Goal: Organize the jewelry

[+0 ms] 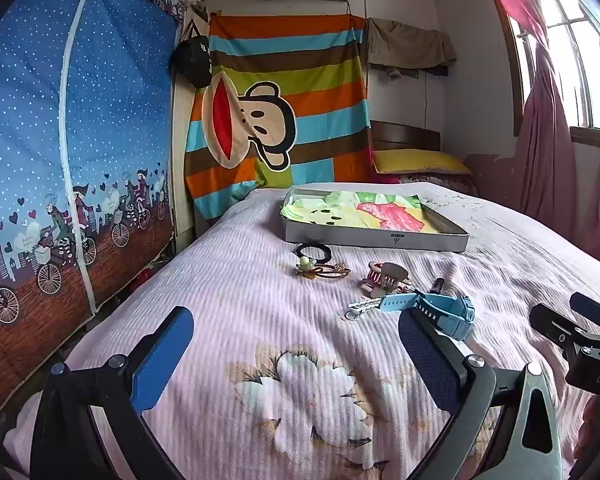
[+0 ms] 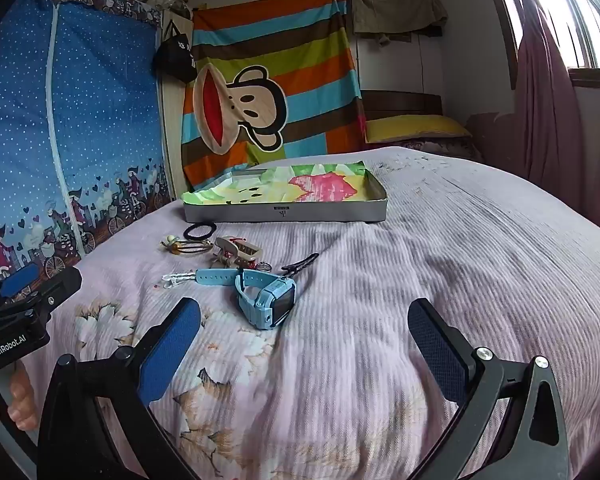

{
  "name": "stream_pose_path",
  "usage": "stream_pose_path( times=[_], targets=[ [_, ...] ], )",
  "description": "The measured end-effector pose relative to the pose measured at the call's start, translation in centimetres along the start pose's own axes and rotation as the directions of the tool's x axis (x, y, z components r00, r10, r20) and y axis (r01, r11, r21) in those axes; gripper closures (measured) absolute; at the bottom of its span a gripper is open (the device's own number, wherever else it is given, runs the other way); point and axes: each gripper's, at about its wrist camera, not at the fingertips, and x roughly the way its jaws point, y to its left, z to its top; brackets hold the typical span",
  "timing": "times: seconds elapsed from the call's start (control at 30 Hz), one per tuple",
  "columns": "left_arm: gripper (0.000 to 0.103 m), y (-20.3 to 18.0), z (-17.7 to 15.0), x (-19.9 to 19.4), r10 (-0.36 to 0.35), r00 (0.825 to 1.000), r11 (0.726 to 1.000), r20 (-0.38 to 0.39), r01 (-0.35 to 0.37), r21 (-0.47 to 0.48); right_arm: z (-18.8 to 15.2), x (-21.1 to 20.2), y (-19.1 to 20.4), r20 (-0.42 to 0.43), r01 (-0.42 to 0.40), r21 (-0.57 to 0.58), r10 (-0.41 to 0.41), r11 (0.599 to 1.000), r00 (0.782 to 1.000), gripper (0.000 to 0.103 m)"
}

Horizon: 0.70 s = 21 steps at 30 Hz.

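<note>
A light blue watch (image 1: 440, 310) (image 2: 266, 294) lies on the pink bedspread. Beyond it lie a beige hair claw (image 1: 386, 278) (image 2: 238, 252), a black hair tie (image 1: 313, 251) (image 2: 199, 231), a hair band with a charm (image 1: 320, 270) (image 2: 188, 246) and a black clip (image 2: 302, 263). A shallow grey tray (image 1: 376, 238) (image 2: 284, 214) lined with colourful cloth sits further back. My left gripper (image 1: 296, 344) is open and empty, short of the items. My right gripper (image 2: 304, 336) is open and empty, just in front of the watch.
A blue fabric wardrobe (image 1: 72, 140) (image 2: 68, 132) stands along the bed's left side. A striped monkey sheet (image 1: 280, 104) hangs on the far wall. A yellow pillow (image 1: 416, 160) lies at the bed's head. Pink curtains (image 2: 548, 120) hang at right.
</note>
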Motion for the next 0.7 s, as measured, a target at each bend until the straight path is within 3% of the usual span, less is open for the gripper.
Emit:
stream_pose_path(
  times=[0.7],
  targets=[
    [0.0,-0.05,0.0,-0.01,-0.004,1.0,1.0,-0.001,0.004,-0.003,0.09,-0.01,-0.07,-0.004,-0.004,0.002,0.004,1.0,1.0,0.001]
  ],
)
